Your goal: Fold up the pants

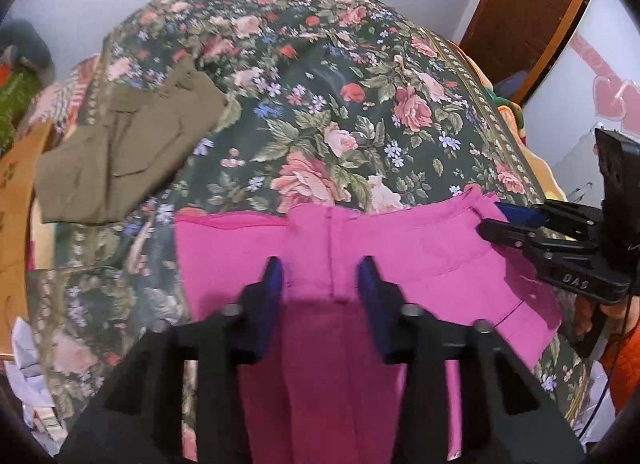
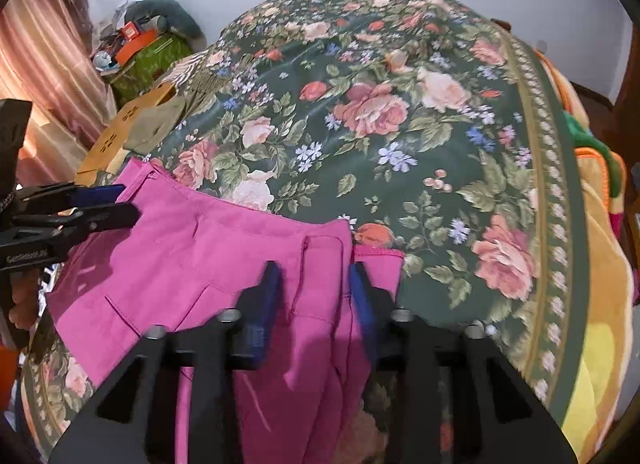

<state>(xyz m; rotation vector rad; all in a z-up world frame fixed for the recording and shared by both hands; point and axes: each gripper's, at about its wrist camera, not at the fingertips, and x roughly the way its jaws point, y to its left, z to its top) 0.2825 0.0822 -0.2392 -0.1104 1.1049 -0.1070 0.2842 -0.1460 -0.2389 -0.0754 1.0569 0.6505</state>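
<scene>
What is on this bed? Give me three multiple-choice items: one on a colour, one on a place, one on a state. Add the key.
1. What colour are the pants?
A. Blue
B. White
C. Pink

2. Where is the olive garment?
A. On top of the pants
B. On the bed cover, apart from the pants
C. On the floor

3. How are the pants placed?
A. Lying spread on the bed cover
B. Rolled into a ball
C. Hanging from a hook

Key: 1 C, the cloth is bright pink in both views. 2 B, flowered cover shows between the two garments. 3 A, the waist lies flat on the flowered cover.
</scene>
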